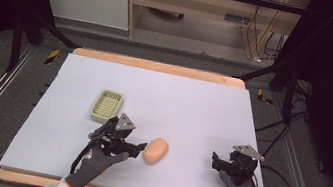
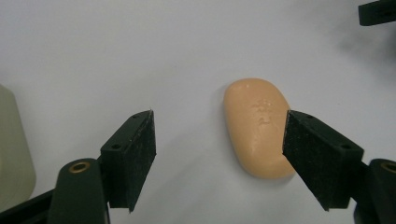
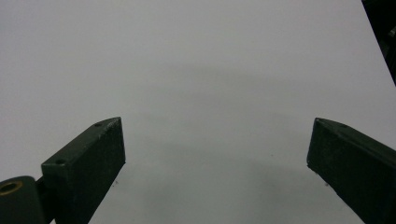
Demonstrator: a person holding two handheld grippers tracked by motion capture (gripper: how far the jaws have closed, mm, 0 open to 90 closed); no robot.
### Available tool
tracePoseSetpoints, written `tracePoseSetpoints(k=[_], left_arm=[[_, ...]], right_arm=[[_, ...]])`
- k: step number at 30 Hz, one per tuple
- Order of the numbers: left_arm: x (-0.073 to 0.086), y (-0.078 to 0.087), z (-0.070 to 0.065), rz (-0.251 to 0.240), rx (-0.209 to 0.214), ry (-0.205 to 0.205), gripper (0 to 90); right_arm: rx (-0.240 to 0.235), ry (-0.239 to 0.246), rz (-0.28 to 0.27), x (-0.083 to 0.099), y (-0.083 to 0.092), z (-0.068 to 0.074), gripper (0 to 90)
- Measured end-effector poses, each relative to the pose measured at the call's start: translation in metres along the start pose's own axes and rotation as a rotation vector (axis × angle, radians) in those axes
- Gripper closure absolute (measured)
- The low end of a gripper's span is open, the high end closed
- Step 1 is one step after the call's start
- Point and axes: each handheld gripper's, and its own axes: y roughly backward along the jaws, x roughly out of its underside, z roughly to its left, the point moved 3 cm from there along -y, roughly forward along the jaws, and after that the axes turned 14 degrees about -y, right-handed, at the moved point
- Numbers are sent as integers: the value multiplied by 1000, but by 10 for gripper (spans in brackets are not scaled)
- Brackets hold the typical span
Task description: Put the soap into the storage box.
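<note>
Two hand-held grippers rest near the front edge of a white tabletop (image 1: 193, 103), each held by a grey-gloved hand coming in from the bottom of the high view. The left gripper (image 1: 138, 149) sits left of the middle of the front edge, with its jaws pointing right toward an orange, oval bar of soap (image 1: 155, 151) that lies flat on the tabletop just beside the jaw tips. In the left gripper view, the jaws stand wide apart and the soap (image 2: 257, 133) lies off-centre between them, close against the right-hand jaw, whose pad covers part of its edge; whether it touches cannot be told. A pale green basket (image 1: 107, 106) with a gridded bottom stands on the tabletop behind and to the left of the left gripper, toward the left edge. Its rounded pale wall (image 2: 14, 154) shows at the left border of the left gripper view. The right gripper (image 1: 215, 163) rests near the front right corner, well apart from the soap. In the right gripper view, its jaws gape wide over bare white surface, holding nothing.
</note>
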Motion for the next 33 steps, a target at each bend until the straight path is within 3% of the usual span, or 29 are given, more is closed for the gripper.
tracePoseSetpoints(k=[10, 33], left_arm=[[-10, -12, -11, 11, 17, -24, 238], [-16, -33, -29, 42, 33, -53, 208]], right_arm=[[-10, -5, 4, 1, 0, 0, 51], [-16, -14, 2, 1, 0, -1, 53]])
